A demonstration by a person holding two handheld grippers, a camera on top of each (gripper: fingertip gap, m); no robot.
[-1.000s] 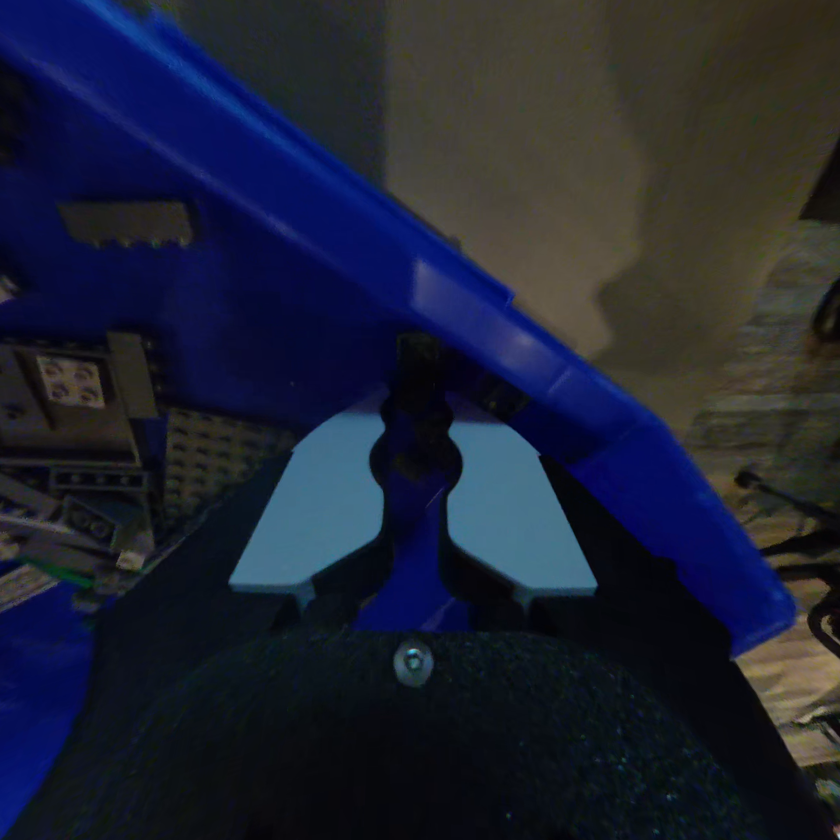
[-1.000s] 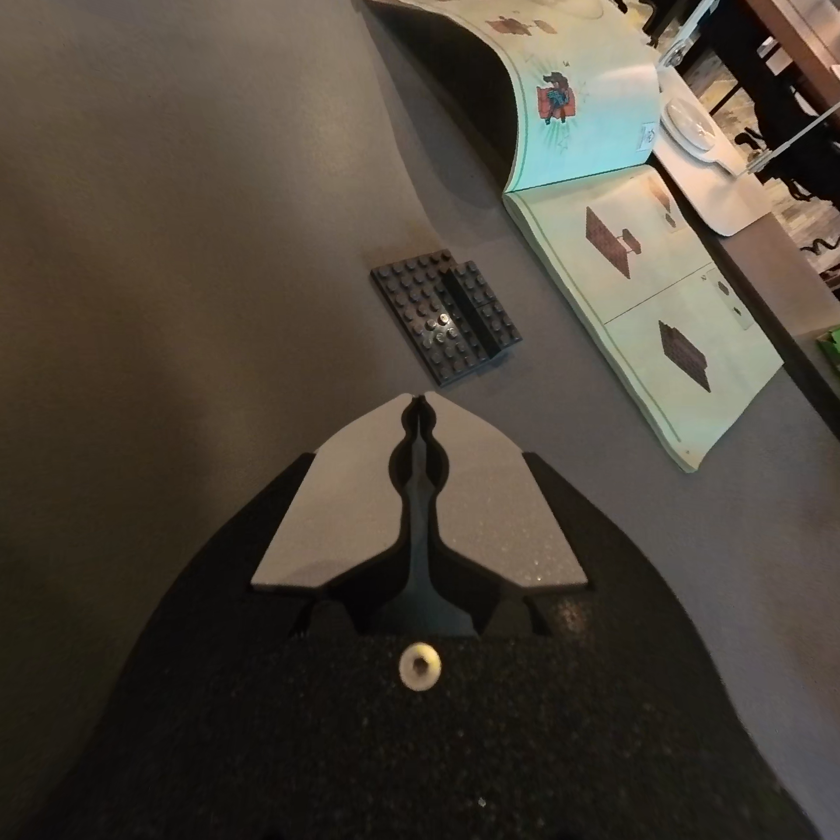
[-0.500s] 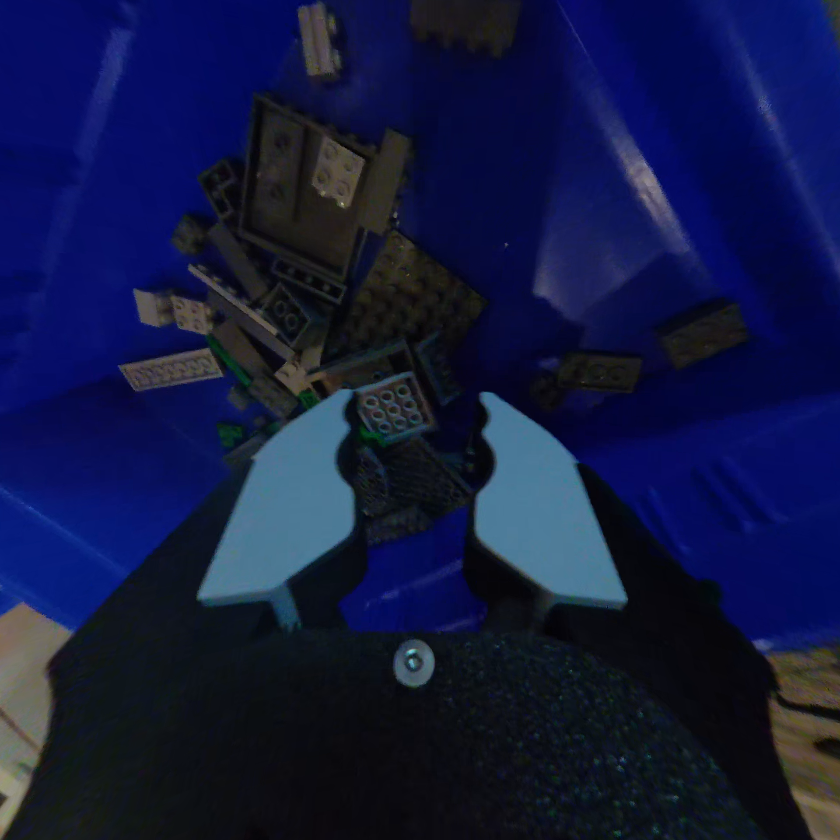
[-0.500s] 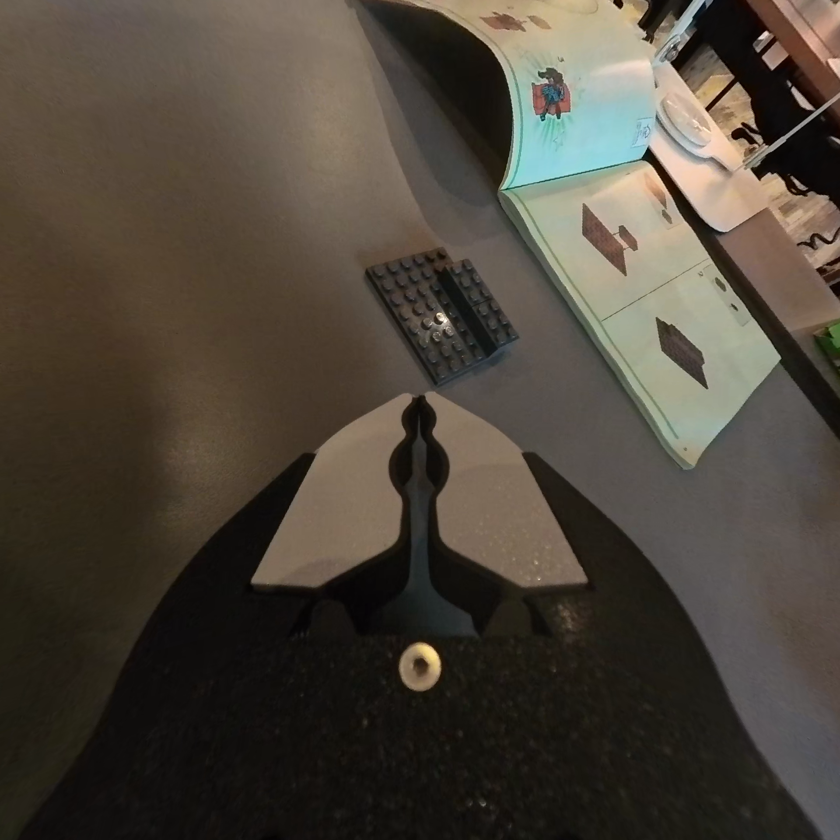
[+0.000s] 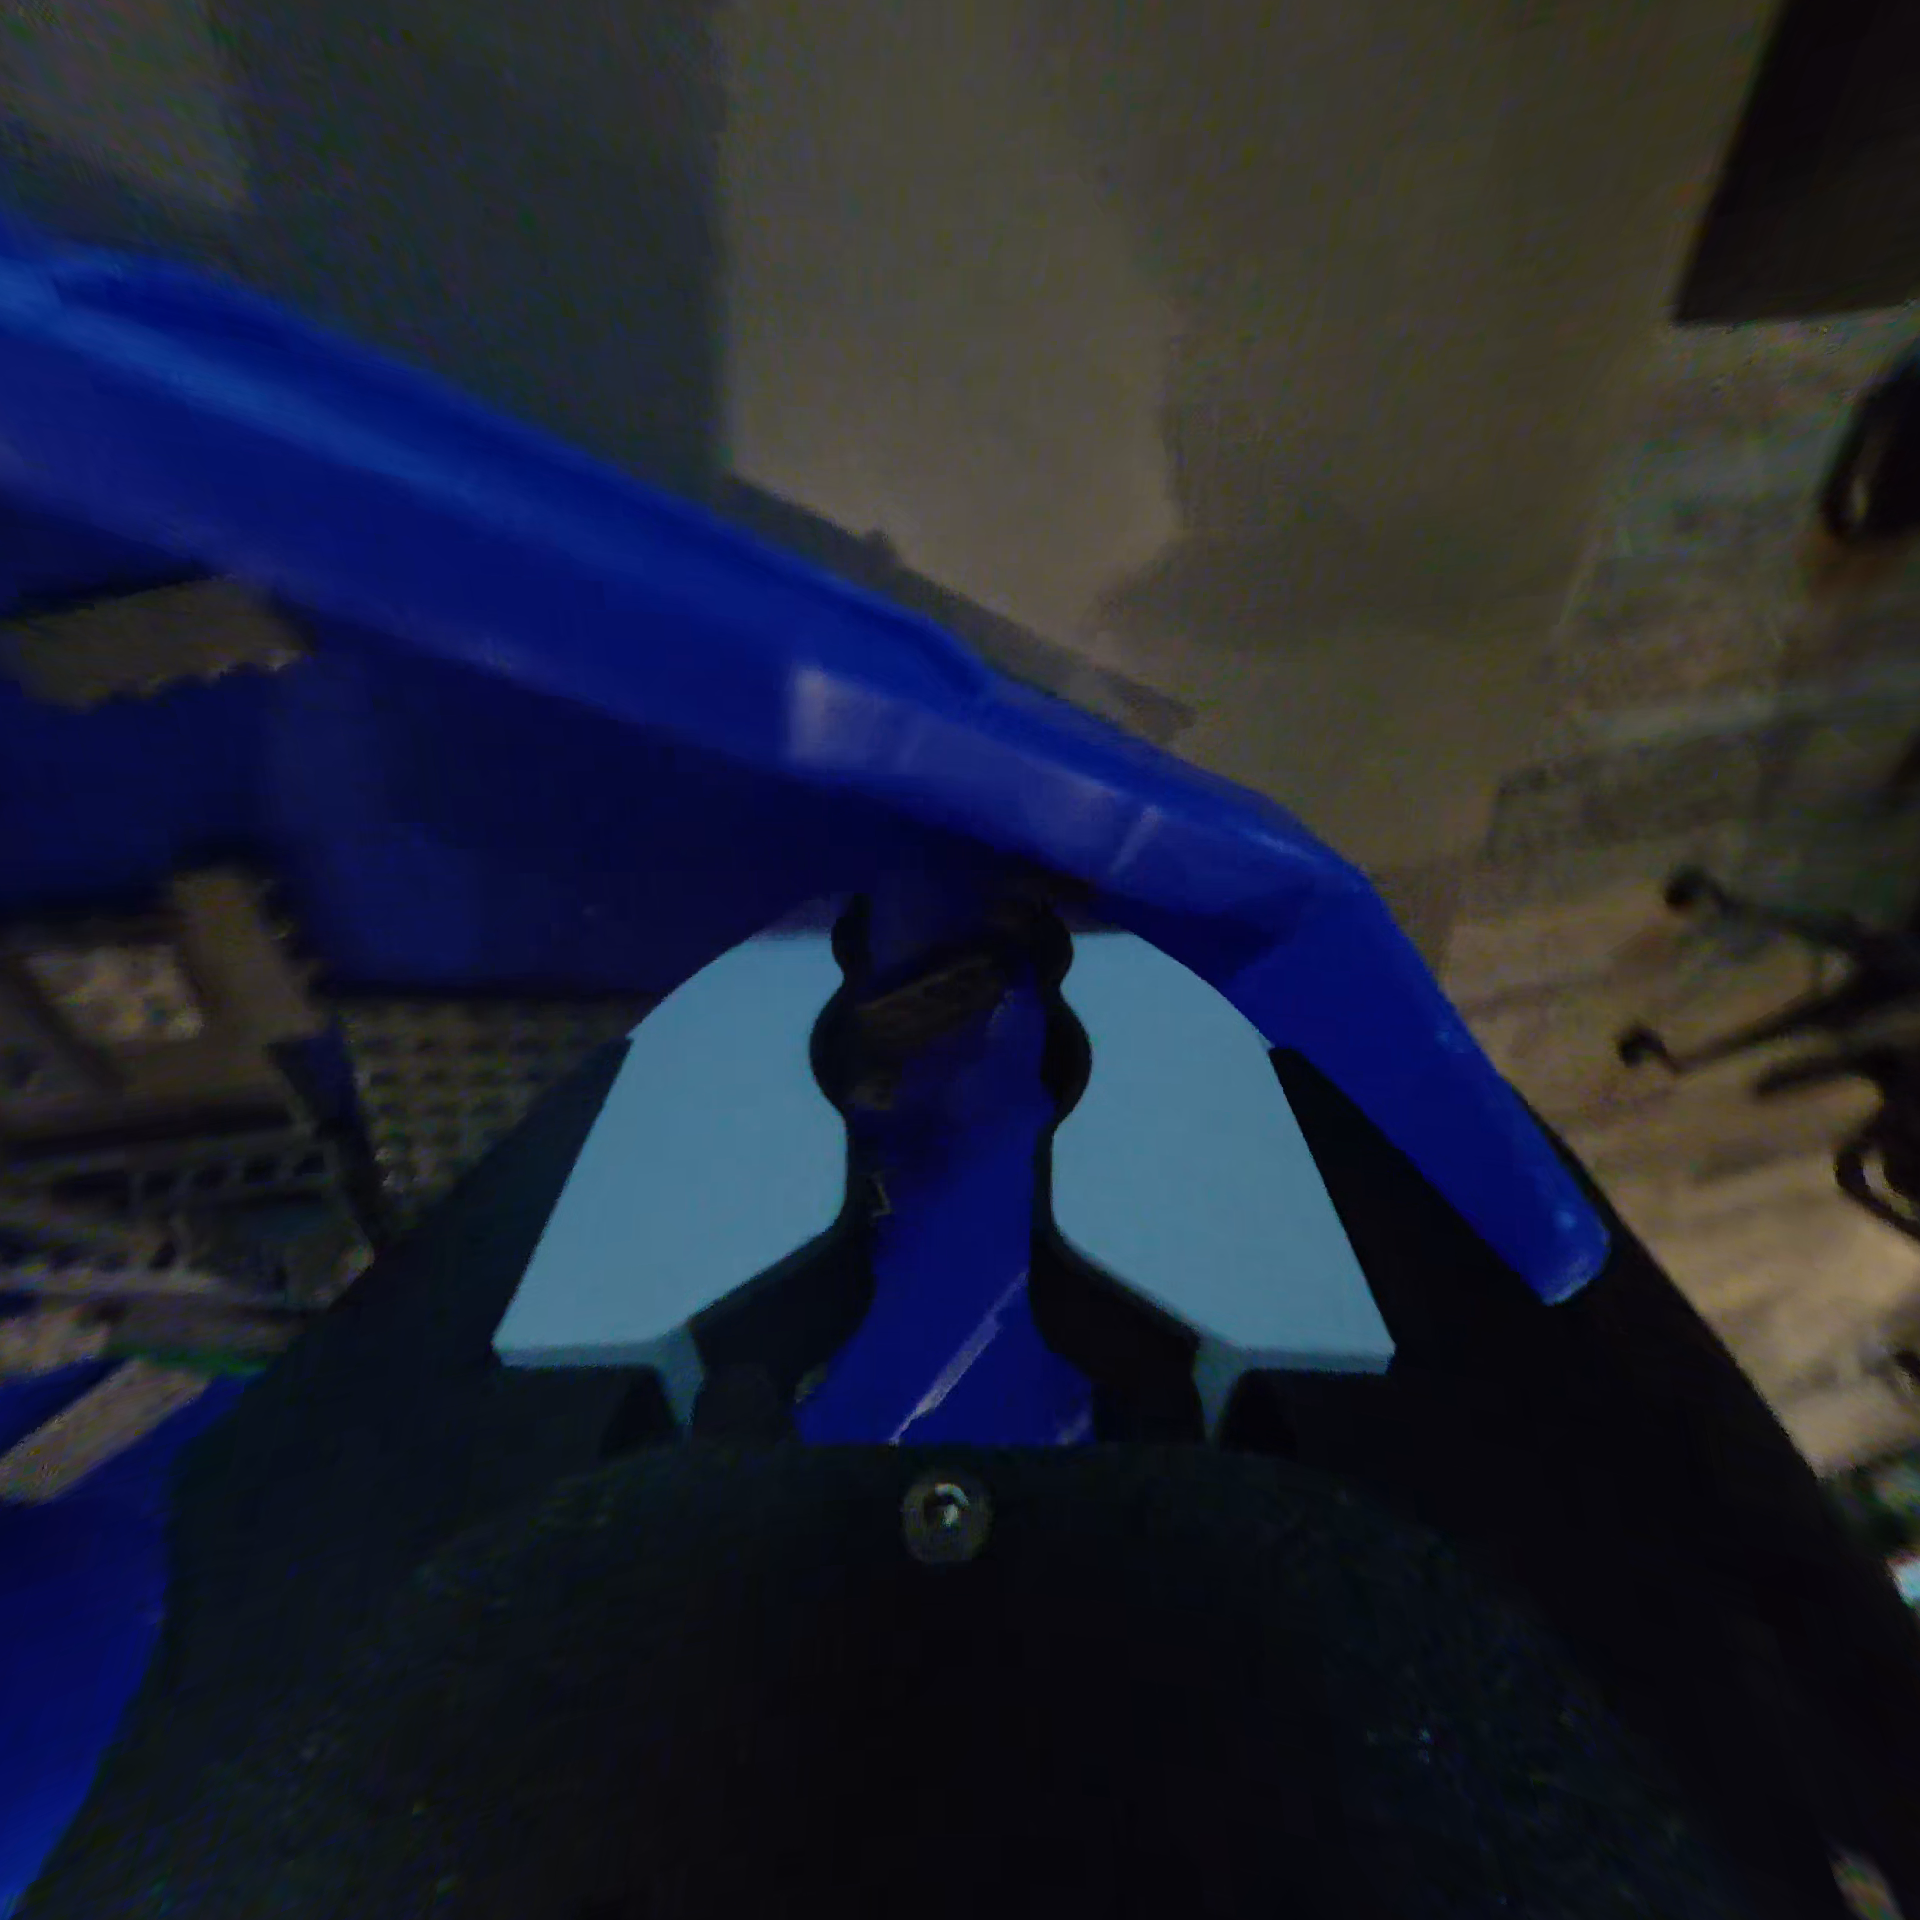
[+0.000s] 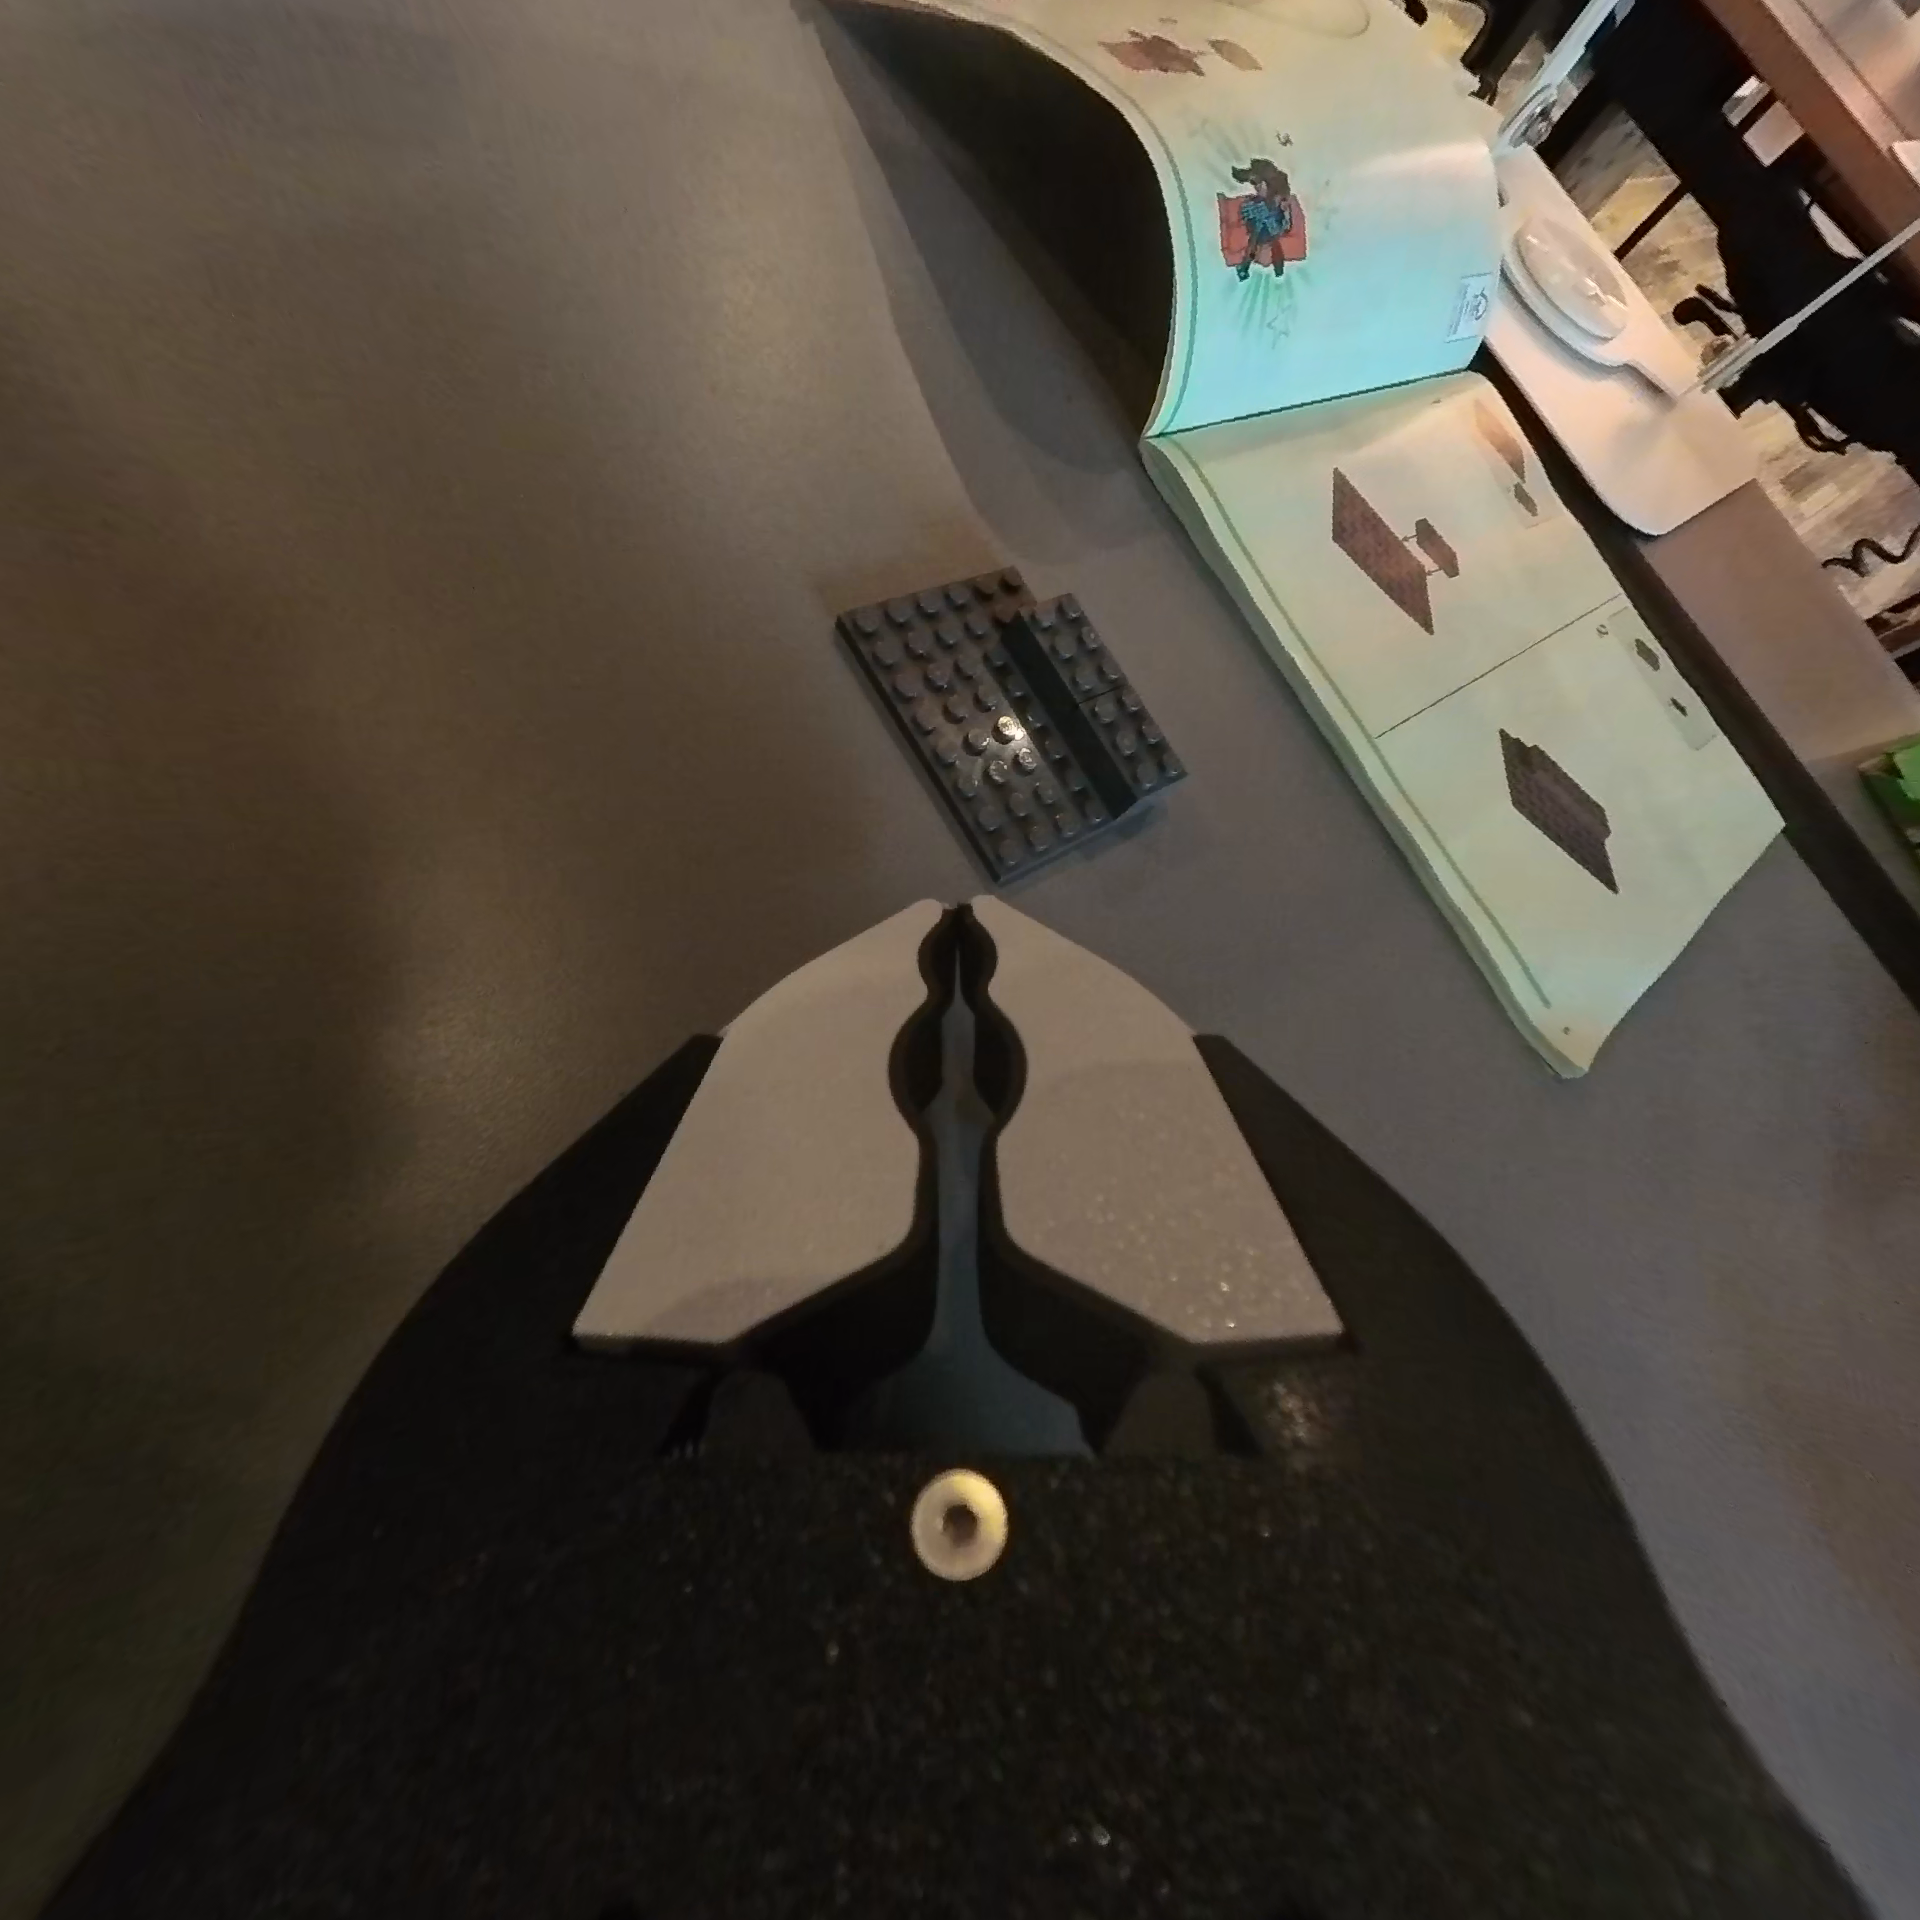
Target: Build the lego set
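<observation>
The left gripper [image 5: 951, 971] sits low inside a blue bin [image 5: 582, 582], close under the bin's rim, and its pale fingers [image 5: 717, 1132] stand a little apart with a small dark piece [image 5: 930, 1003] caught between the tips; the picture is blurred, so what kind of piece it is cannot be told, though it looks like a thin brick held at a slant. To the left of the fingers, on the bin's floor, lies a heap of grey bricks [image 5: 177, 1101], with a studded plate among them, and one more grey brick [image 5: 156, 649] lies higher up by the bin's wall. Beyond the rim only a pale wall and dim, blurred shapes show. The right gripper [image 6: 961, 914] hangs over the grey desk [image 6: 416, 520] with its fingers pressed together at the tips and nothing between them. Just past those tips a dark grey studded plate [image 6: 956, 717] lies flat on the desk, carrying a smaller plate [image 6: 1107, 696] along its right side. To the right of it, near the desk's right edge, an open instruction booklet [image 6: 1507, 675] lies with its far page curling upward. Behind the booklet, at the desk's far right corner, rests a flat white sheet [image 6: 1600, 416].
</observation>
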